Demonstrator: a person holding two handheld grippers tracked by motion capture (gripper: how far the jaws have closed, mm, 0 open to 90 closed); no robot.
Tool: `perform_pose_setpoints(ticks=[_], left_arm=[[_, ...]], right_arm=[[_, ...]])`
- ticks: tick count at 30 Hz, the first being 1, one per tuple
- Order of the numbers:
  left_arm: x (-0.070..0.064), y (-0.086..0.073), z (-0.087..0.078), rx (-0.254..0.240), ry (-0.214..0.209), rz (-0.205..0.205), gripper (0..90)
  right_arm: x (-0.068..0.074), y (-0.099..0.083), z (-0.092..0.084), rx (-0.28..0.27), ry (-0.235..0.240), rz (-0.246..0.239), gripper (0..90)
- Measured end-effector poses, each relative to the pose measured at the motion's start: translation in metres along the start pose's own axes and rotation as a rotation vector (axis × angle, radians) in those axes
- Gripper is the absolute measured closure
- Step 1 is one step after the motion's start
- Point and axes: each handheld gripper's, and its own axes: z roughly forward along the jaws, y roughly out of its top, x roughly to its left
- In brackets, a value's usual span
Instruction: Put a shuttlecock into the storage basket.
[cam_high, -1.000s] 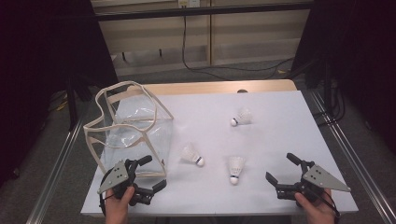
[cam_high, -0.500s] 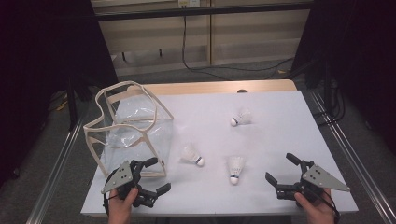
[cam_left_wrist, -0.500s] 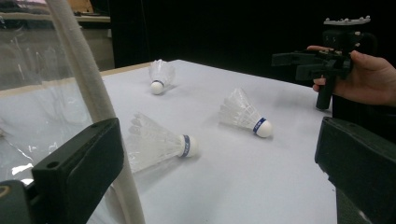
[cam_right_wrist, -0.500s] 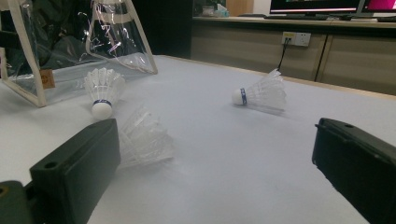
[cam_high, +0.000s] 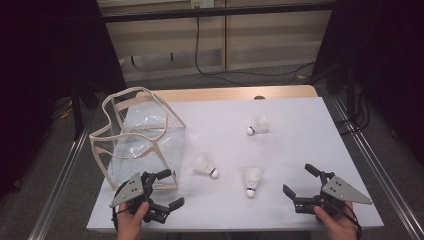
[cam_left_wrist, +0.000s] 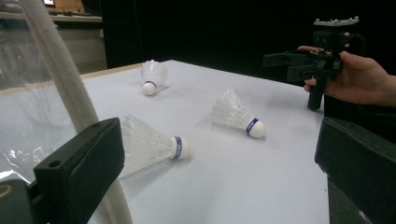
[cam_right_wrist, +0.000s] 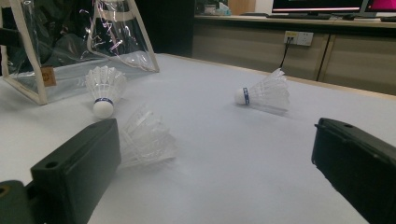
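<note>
High view takes in the white table (cam_high: 300, 135) first, then the clear bag (cam_high: 137, 137) with cream trim standing open at its left, then three shuttlecocks lying on their sides: one just right of the bag (cam_high: 206, 166), one near the front middle (cam_high: 252, 180), one farther back (cam_high: 258, 125). The left gripper (cam_high: 167, 192) sits at the front edge beside the bag's corner, jaws spread wide and empty. The right gripper (cam_high: 299, 182) rests at the front right, jaws equally wide apart, holding nothing. In the left gripper view the nearest shuttlecock (cam_left_wrist: 152, 147) lies between the jaws' line of sight, its cork pointing right. These shuttlecocks look very light and likely to roll or skid at a nudge; the feather skirt would crush easily, so the firm cork base seems the safer place to pinch, gently.
</note>
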Motion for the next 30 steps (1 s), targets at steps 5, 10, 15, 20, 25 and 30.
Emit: perform_pose_setpoints(ticks=[5, 10, 15, 20, 25, 30], left_arm=[[-0.006, 0.001, 0.009, 0.025, -0.010, 0.014, 1.5], [-0.010, 0.002, 0.016, 0.031, -0.015, 0.013, 1.5], [-0.012, 0.004, 0.019, 0.044, -0.001, 0.016, 1.4], [-0.015, 0.004, 0.025, 0.042, 0.000, 0.008, 1.3], [-0.018, 0.005, 0.031, 0.054, -0.007, 0.014, 1.4], [-0.019, 0.006, 0.034, 0.058, 0.000, 0.013, 1.4]], right_arm=[[0.000, 0.000, 0.001, -0.002, 0.004, -0.006, 1.0], [0.000, 0.000, 0.001, -0.001, 0.005, -0.007, 1.0], [0.000, 0.001, -0.001, -0.004, 0.008, -0.010, 1.0], [0.000, 0.001, -0.001, -0.008, 0.011, -0.008, 1.0], [0.000, 0.001, -0.002, -0.009, 0.011, -0.010, 1.1], [0.000, 0.001, -0.002, -0.006, 0.008, -0.010, 1.1]])
